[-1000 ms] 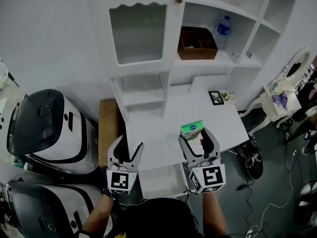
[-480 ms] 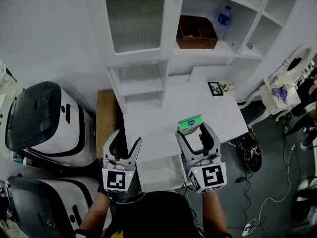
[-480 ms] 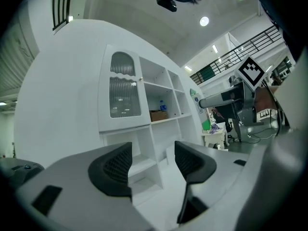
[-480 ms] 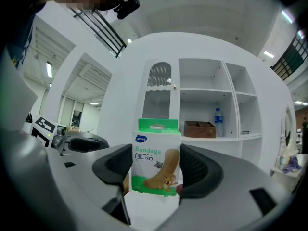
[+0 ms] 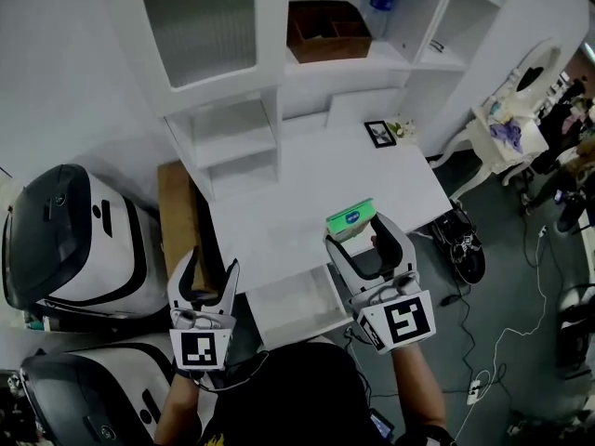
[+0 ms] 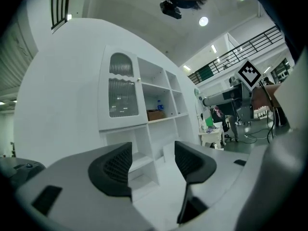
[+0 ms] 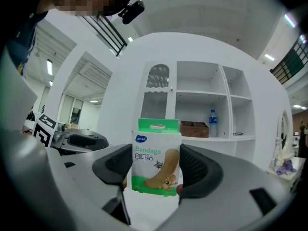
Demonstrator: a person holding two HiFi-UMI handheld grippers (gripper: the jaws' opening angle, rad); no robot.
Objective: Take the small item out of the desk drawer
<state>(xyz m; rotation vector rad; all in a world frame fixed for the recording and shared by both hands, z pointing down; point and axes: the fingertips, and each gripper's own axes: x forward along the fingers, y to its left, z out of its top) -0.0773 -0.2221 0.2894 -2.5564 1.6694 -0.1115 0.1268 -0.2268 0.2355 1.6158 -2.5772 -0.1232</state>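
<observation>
Room: big bright hall; white desk (image 5: 307,189) with a white shelf unit (image 5: 232,147) at its back; two rounded black-and-white machines (image 5: 79,240) stand at the far left
Left gripper (image 5: 203,282): jaws stand apart and nothing is between them; it hangs level beside the left edge of the desk; I judge it is kept free because this step needs only one tool
Drawer (image 5: 293,307): pulled out under the front edge of the desk, between the two grippers; its bottom shows bare, so the item seems already out
Right gripper (image 5: 358,238): closed on the bandage box (image 7: 156,158), one pad on each narrow side; it holds the box upright over the desk top, just beyond the drawer; probably so that the box stays clear of the drawer
Bandage box look: small flat carton; green top flap with a hanging slot; white face with the word "Bandage" and a drawn plaster strip; green band below; it seems light, and thin card may dent under a hard squeeze
</observation>
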